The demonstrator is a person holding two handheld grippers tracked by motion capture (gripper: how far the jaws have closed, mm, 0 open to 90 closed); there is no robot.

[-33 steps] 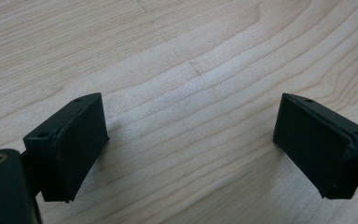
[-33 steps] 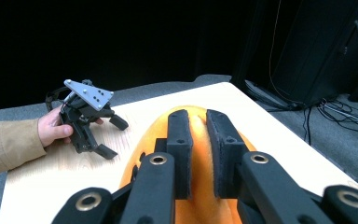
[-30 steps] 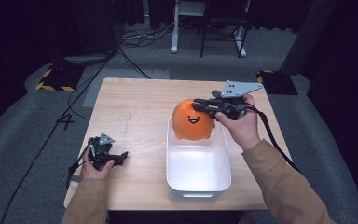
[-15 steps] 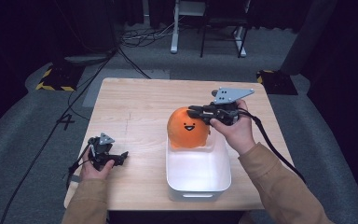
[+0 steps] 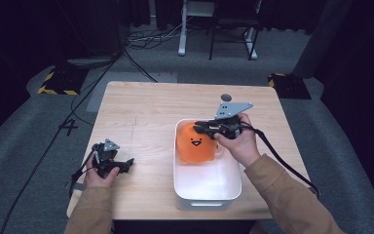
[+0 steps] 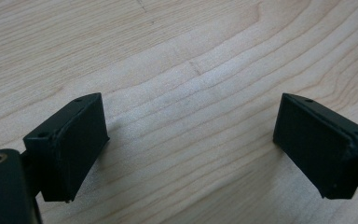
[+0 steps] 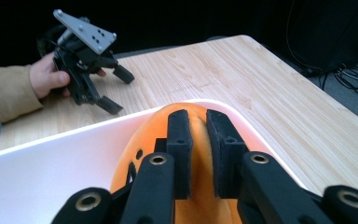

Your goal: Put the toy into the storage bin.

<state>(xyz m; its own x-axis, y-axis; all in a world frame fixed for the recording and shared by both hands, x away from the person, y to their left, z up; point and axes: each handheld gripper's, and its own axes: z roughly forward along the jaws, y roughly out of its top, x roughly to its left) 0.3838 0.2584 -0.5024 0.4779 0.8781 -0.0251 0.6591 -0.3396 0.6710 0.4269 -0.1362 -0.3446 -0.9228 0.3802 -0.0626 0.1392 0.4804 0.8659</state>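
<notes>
The right tongs [image 5: 200, 127] are clamped on a fold of the orange smiley plush [image 5: 196, 144], which sits w/ its lower part inside the far end of the white bin [image 5: 207, 200] on the worktop [image 5: 146, 105], directly under those tongs, while the left tongs [image 5: 126, 163], apart & empty, rest well left of the bin, so the right hand is nearer.

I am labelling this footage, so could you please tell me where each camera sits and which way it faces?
High view: above the person's side, looking forward and down on the table; both forearms show.
Left gripper view: on the left tool, facing bare wood between open jaws.
Right gripper view: on the right tool, pinching the orange toy over the white tub.
The high and right gripper views share the toy, tub and left tool.
</notes>
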